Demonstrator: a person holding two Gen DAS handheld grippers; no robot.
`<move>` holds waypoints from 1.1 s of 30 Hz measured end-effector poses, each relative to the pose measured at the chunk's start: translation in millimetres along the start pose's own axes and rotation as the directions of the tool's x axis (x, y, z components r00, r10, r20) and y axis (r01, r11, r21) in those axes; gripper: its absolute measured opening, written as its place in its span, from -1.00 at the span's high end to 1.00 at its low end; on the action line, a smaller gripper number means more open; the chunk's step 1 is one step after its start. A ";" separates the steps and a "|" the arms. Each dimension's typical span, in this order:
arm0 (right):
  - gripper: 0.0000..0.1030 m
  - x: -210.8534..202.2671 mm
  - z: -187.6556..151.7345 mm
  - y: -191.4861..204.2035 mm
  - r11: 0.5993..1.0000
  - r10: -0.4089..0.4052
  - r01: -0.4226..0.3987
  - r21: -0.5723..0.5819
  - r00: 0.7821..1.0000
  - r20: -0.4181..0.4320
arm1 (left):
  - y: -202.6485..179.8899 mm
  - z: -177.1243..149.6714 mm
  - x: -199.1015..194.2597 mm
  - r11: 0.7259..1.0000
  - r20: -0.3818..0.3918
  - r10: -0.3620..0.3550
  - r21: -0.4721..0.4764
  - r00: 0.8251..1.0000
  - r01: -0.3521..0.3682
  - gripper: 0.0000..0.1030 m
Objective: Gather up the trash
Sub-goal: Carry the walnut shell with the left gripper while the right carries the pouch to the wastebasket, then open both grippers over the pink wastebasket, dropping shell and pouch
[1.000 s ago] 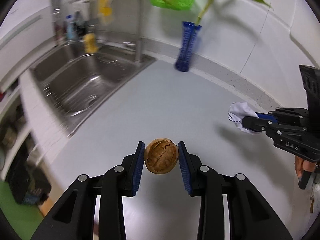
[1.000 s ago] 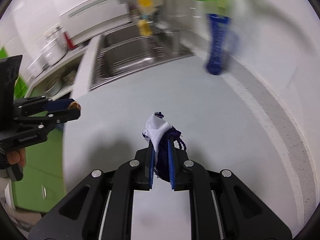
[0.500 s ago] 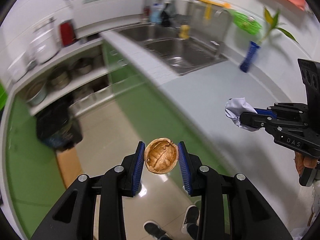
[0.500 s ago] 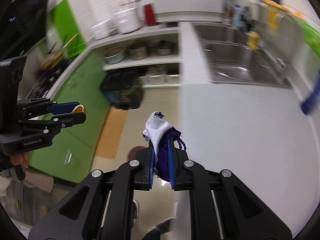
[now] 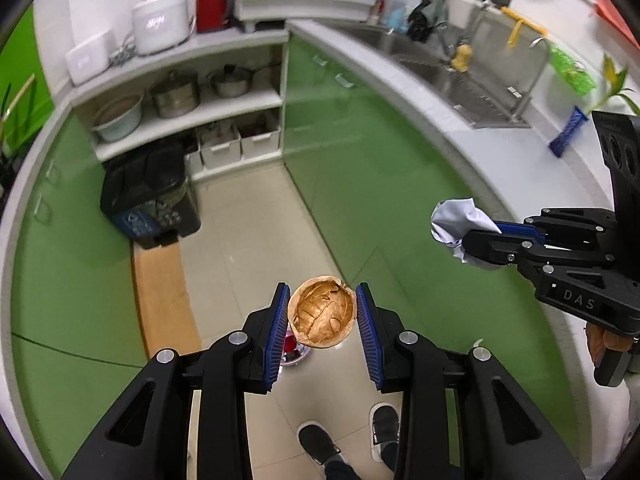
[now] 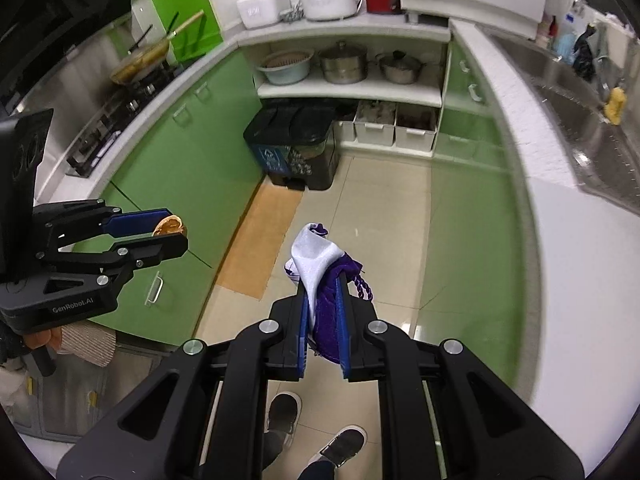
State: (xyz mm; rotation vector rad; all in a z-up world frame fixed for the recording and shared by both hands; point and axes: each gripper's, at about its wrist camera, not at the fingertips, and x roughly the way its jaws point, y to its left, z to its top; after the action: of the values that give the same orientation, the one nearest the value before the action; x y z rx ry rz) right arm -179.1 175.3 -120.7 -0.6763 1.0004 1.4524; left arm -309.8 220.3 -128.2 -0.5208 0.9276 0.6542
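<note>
The tiled floor (image 6: 372,216) in front of the black trash bin (image 6: 296,148) is left open, and a clear approach to the bin is offered from above. To the bin's left the way is bounded by green cabinet doors (image 6: 176,168); to its right, by white storage boxes (image 6: 394,128) under the shelf (image 6: 348,90). An orange mat (image 6: 260,240) is laid flat just before the bin. Farther right, passage is closed off by the table (image 6: 568,264).

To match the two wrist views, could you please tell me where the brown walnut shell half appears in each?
Left wrist: the brown walnut shell half sits low centre, between the left gripper's blue pads.
Right wrist: shell at mid-left edge.
Shared landmark: the black floor bin under the shelves.
</note>
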 end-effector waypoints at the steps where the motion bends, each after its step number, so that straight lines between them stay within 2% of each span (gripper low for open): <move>1: 0.78 16.6 0.3 -1.8 1.000 -0.002 0.002 -0.002 1.000 -0.011 | 5.7 -3.0 9.5 1.000 -0.005 -0.001 -0.007 1.000 0.001 0.34; 7: 0.78 116.5 -12.4 -12.5 1.000 -0.012 0.012 -0.003 0.997 -0.070 | 48.6 -25.5 100.9 0.999 -0.036 -0.015 -0.050 0.999 0.013 0.34; 15: 0.77 231.8 -58.9 -40.7 0.999 -0.031 0.034 0.020 0.992 -0.121 | 88.3 -71.2 225.5 0.992 -0.067 -0.056 -0.113 0.996 0.048 0.34; 17: 0.78 250.7 -66.0 -47.4 0.999 -0.032 0.036 0.026 0.991 -0.133 | 92.4 -77.4 242.4 0.991 -0.074 -0.071 -0.120 0.995 0.061 0.33; 18: 0.78 260.6 -69.9 -49.9 0.999 -0.035 0.039 0.025 0.990 -0.140 | 95.7 -81.3 253.6 0.989 -0.078 -0.080 -0.129 0.994 0.070 0.27; 19: 0.78 266.4 -72.4 -51.1 0.999 -0.037 0.041 0.025 0.989 -0.145 | 97.6 -82.5 260.6 0.988 -0.084 -0.088 -0.134 0.993 0.076 -0.16; 20: 0.78 274.0 -75.9 -53.6 0.999 -0.037 0.041 0.025 0.988 -0.150 | 99.8 -83.8 266.5 0.988 -0.084 -0.087 -0.138 0.993 0.075 -0.81; 21: 0.77 278.7 -78.5 -55.3 0.999 -0.038 0.042 0.023 0.987 -0.154 | 102.2 -86.2 270.9 0.988 -0.068 -0.074 -0.140 0.995 0.064 -0.89; 26: 0.77 300.0 -84.1 -55.5 0.999 -0.035 0.037 0.007 0.985 -0.171 | 113.4 -91.0 281.7 0.987 -0.080 -0.046 -0.156 0.996 0.033 -0.89; 33: 0.77 325.6 -84.6 -35.6 1.000 0.000 -0.006 -0.028 0.980 -0.199 | 136.4 -98.6 269.6 0.980 -0.069 -0.026 -0.198 0.997 0.011 -0.89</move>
State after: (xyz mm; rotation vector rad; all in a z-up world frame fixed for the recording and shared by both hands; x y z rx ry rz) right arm -203.2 256.1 -448.3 -0.8540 1.1363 1.4240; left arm -343.9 326.5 -425.8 -0.7326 0.9285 0.7188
